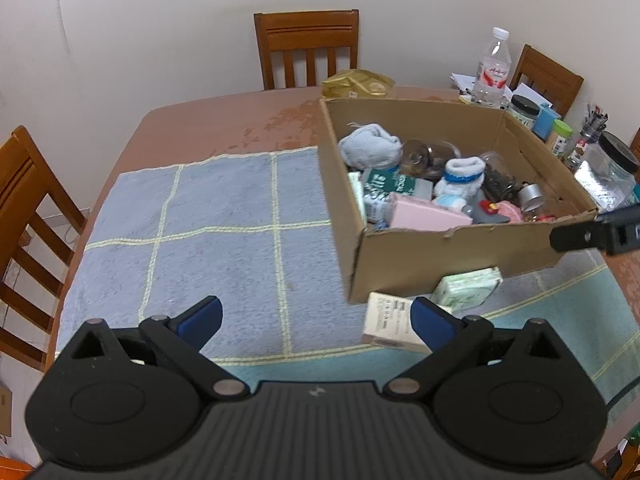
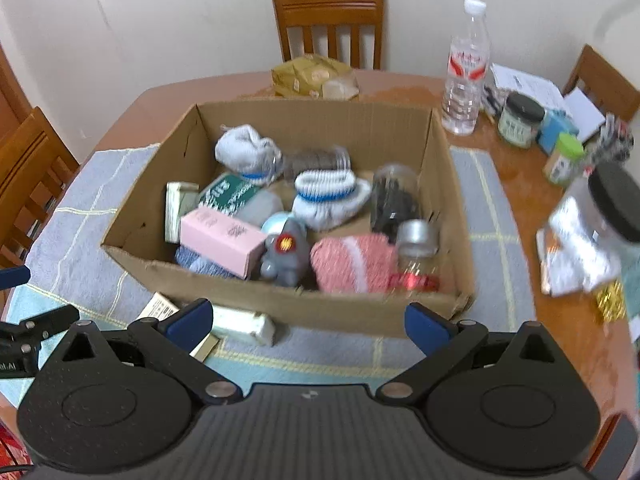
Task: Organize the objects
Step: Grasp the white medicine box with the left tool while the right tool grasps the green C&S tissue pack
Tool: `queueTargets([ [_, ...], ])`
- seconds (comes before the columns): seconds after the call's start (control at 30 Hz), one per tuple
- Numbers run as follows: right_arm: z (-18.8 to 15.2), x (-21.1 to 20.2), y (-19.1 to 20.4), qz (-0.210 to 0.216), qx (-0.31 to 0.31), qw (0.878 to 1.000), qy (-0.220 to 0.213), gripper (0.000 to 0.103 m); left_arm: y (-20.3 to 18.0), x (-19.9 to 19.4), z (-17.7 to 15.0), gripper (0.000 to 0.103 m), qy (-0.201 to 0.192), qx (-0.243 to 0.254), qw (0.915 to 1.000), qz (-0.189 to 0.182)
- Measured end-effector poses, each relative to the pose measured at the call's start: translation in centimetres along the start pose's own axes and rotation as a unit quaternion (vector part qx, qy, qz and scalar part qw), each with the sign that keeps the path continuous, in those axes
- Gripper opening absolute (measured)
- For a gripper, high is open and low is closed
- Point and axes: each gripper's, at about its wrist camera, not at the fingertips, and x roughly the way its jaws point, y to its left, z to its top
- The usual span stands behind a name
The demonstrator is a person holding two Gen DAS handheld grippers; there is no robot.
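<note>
A cardboard box [image 2: 168, 184] stands on a blue checked towel [image 1: 224, 224] and holds socks, a pink box [image 2: 222, 240], a grey toy [image 2: 284, 260], a pink sock [image 2: 352, 264] and jars. The box also shows in the left wrist view [image 1: 452, 252]. Two small boxes lie on the towel in front of it: a beige one [image 1: 388, 320] and a green one [image 1: 468, 288]. My left gripper [image 1: 316, 320] is open and empty above the towel, left of the box. My right gripper [image 2: 308, 320] is open and empty, just before the box's front wall.
On the brown table stand a water bottle [image 2: 466, 68], dark-lidded jars [image 2: 520, 120], a green-lidded jar [image 2: 564, 160], a large jar [image 2: 600, 224], papers and a yellow bag [image 2: 312, 76]. Wooden chairs [image 1: 308, 48] surround the table.
</note>
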Motion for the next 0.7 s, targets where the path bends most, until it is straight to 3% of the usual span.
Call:
queueTargets([
  [0.37, -2.9, 3.7, 4.6, -0.012, 0.033, 0.999, -0.014, 0.103, 3.9, 0.8, -1.4, 0.1, 0.015, -0.002, 0.9999, -0.001],
  [0.7, -4.0, 8.3, 6.3, -0.041, 0.08, 0.996, -0.019, 0.103, 6.2, 1.0, -2.7, 0.1, 0.028, -0.015, 0.9995, -0.003],
])
